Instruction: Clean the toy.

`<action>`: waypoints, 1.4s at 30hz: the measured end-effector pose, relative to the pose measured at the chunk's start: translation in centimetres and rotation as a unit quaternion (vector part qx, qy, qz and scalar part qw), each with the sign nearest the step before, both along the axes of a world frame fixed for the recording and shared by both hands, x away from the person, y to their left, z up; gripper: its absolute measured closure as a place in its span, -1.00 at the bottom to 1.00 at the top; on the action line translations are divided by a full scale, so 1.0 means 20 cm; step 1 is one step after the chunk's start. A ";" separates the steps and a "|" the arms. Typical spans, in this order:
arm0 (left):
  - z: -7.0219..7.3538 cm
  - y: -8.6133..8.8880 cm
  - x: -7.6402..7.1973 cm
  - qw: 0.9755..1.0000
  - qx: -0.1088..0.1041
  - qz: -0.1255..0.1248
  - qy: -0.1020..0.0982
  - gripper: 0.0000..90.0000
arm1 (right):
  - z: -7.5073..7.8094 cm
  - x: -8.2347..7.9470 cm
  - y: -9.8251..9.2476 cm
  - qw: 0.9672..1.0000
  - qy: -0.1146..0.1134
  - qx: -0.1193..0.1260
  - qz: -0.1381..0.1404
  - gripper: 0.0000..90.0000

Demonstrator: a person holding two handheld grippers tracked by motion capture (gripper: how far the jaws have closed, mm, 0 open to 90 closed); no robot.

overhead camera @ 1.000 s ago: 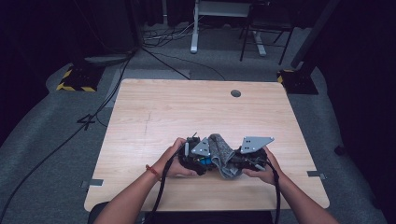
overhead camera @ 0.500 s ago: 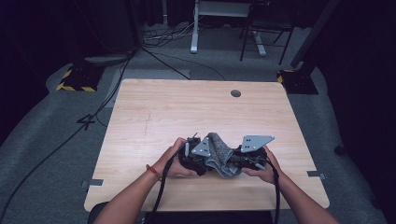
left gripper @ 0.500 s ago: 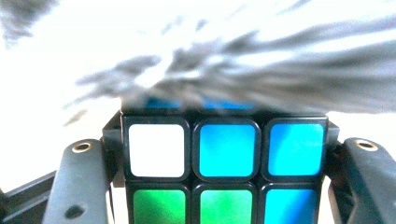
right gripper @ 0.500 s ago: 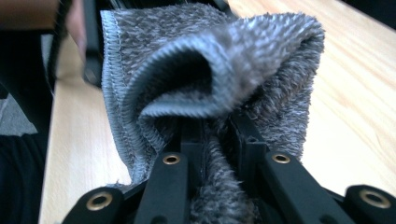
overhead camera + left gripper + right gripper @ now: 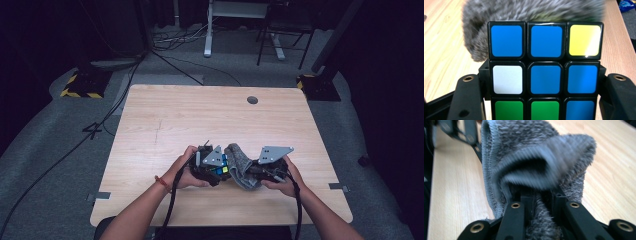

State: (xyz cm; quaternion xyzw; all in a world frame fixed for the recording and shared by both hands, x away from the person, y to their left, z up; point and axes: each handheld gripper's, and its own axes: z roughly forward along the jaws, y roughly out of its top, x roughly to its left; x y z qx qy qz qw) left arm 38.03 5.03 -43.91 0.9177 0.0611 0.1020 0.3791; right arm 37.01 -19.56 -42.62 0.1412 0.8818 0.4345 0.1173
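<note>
I am sitting at a light wooden table (image 5: 165, 125) with a round cable hole (image 5: 252, 100). Grey carpet (image 5: 45, 165) is surrounding it. Black cables (image 5: 175, 62) are trailing across the floor toward a white desk leg (image 5: 207, 35), a dark chair (image 5: 280, 37) and yellow-striped stands (image 5: 82, 85).

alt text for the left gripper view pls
A Rubik's cube, mostly blue with white, yellow and green squares, is clamped between the left gripper's black jaws. A fuzzy grey sock lies just behind it on the wooden table.

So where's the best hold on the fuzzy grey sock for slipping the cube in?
Judging by its pose, at the ribbed cuff of the fuzzy grey sock, from behind: the right tool pinches one side there, leaving the mouth gaping toward the multicoloured puzzle cube clamped in the left tool.
</note>
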 end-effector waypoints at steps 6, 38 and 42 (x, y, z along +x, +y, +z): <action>-0.03 -0.04 -0.01 1.000 0.004 -0.007 0.008 -0.25 | 0.04 -0.06 0.06 0.999 -0.020 0.022 0.034 0.74; -0.02 -0.05 -0.02 1.000 0.013 -0.007 0.010 -0.25 | 0.05 -0.06 0.07 0.999 -0.035 0.018 0.017 0.74; -0.02 -0.04 -0.02 1.000 0.008 -0.009 0.012 -0.25 | 0.01 0.00 0.06 1.000 -0.030 -0.001 -0.004 0.74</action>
